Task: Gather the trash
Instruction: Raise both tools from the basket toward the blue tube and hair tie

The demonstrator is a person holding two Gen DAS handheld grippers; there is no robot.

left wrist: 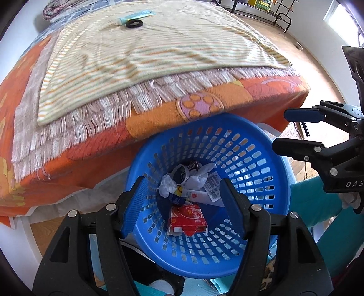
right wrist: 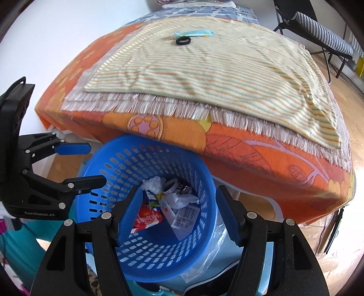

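— Plainly, the trash is gathered in the blue basket (left wrist: 268, 182), which is set against the edge of the bed (left wrist: 227, 95). A red carton (left wrist: 187, 219), crumpled paper (left wrist: 167, 185) and a printed label (left wrist: 212, 184) are seen at its bottom.

— And the tools?

— Both are held over the basket with jaws spread wide and nothing gripped: the left tool (left wrist: 184, 205) in its own view, the right tool (right wrist: 178, 216) in its own. Each is also caught side-on by the other camera.

— What is shown by only one view?

— A clear plastic bag (right wrist: 209, 257) beside the basket and a striped chair (right wrist: 323, 34) are shown only by the right wrist. A turquoise tube (left wrist: 134, 17) and a black ring (left wrist: 134, 23), lying just beside each other on the striped cloth (left wrist: 159, 52), are shown by both.
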